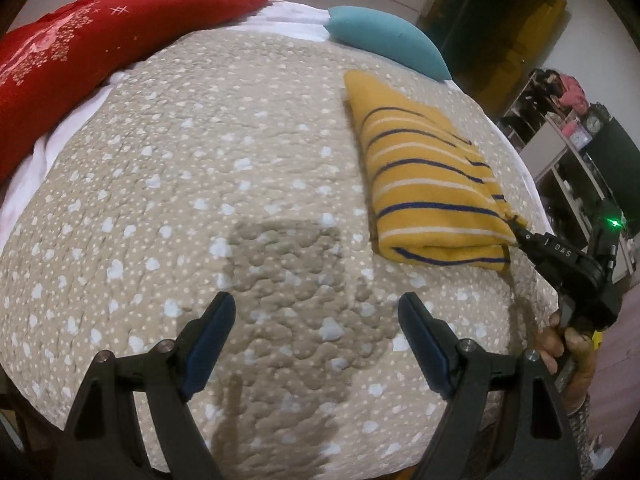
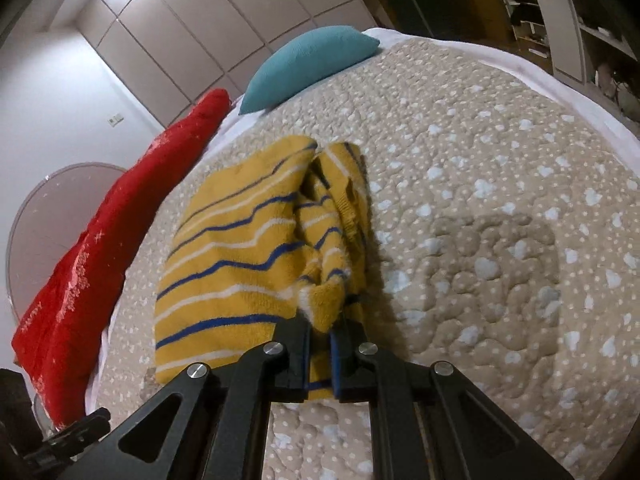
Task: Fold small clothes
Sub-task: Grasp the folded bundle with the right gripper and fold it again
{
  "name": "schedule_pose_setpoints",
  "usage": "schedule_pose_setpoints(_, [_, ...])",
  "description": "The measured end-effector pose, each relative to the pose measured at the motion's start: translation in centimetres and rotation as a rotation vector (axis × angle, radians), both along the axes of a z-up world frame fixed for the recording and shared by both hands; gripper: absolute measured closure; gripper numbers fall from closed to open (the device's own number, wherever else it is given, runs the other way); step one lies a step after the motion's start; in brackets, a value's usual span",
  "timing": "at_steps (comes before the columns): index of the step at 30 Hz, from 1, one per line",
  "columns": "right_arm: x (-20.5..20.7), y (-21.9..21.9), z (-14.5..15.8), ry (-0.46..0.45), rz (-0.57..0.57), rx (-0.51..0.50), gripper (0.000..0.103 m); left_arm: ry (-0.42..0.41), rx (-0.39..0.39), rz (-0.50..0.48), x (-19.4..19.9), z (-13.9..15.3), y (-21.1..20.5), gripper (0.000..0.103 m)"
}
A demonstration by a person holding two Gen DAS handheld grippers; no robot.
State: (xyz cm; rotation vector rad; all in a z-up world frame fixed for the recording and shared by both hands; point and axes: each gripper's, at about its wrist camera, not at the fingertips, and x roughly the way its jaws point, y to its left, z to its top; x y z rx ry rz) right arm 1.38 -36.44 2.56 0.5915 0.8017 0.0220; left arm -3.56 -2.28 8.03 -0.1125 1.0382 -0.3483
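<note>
A yellow garment with blue and white stripes [image 1: 428,184] lies folded on the beige dotted bedspread [image 1: 220,152], to the right in the left wrist view. My right gripper [image 1: 516,226] is shut on the garment's near right corner. In the right wrist view the right gripper [image 2: 320,328] pinches a bunched edge of the garment [image 2: 240,264], which spreads out ahead and to the left. My left gripper [image 1: 316,320] is open and empty, hovering over bare bedspread left of the garment.
A red quilt [image 1: 100,48] lies along the far left edge of the bed. A teal pillow [image 1: 388,40] sits at the head. Shelves with clutter [image 1: 568,120] stand to the right of the bed. A white wardrobe [image 2: 192,28] stands behind.
</note>
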Motion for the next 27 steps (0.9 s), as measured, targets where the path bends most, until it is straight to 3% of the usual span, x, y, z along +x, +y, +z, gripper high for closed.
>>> schedule_pose_setpoints(3, [-0.7,-0.9,-0.3,0.012,0.040,0.030,0.090,-0.015,0.012,-0.024,0.7,0.2,-0.7,0.021])
schedule_pose_setpoints(5, [-1.9,-2.0,0.9,-0.034,0.048,0.069,0.088,-0.032,0.006,-0.042,1.6,0.5,-1.1,0.021])
schedule_pose_setpoints(6, [-2.1,-2.4,1.4,-0.055,0.040,0.079,0.082,-0.035,-0.003,-0.050,2.1,0.5,-1.3,0.020])
schedule_pose_setpoints(8, [-2.0,-3.6,2.2,-0.079,0.012,0.080,0.058,-0.031,-0.031,-0.073,4.0,0.3,-1.9,0.018])
schedule_pose_setpoints(9, [-1.7,-4.2,2.2,-0.080,0.007,0.087,0.040,-0.023,-0.047,-0.085,5.1,-0.1,-2.4,0.018])
schedule_pose_setpoints(10, [-1.0,-4.7,2.1,-0.076,0.007,0.101,0.029,-0.013,-0.064,-0.099,6.3,-0.5,-2.8,0.017])
schedule_pose_setpoints(11, [0.3,-5.3,1.7,-0.061,0.019,0.121,0.028,0.003,-0.097,-0.121,7.7,-1.1,-3.4,0.017])
schedule_pose_setpoints(16, [7.0,-6.4,-1.7,0.032,0.074,0.223,0.028,0.158,-0.312,-0.228,13.4,-4.4,-6.8,0.016])
schedule_pose_setpoints(19, [10.5,-5.4,-3.3,0.067,0.098,0.278,0.028,0.221,-0.353,-0.268,14.6,-6.3,-9.1,0.014])
schedule_pose_setpoints(20, [11.5,-4.7,-3.5,0.071,0.110,0.293,0.031,0.213,-0.327,-0.279,14.5,-6.4,-9.7,0.014])
schedule_pose_setpoints(22, [12.9,-3.7,-3.6,0.087,0.143,0.319,0.057,0.194,-0.276,-0.300,14.2,-5.4,-10.3,0.042])
schedule_pose_setpoints(24, [13.8,-2.5,-2.2,0.066,0.190,0.284,0.065,0.173,-0.274,-0.305,14.5,-3.6,-9.9,0.055])
schedule_pose_setpoints(27, [13.7,-1.8,1.1,-0.038,0.253,0.279,0.069,0.094,-0.263,-0.296,14.9,0.5,-9.1,0.055])
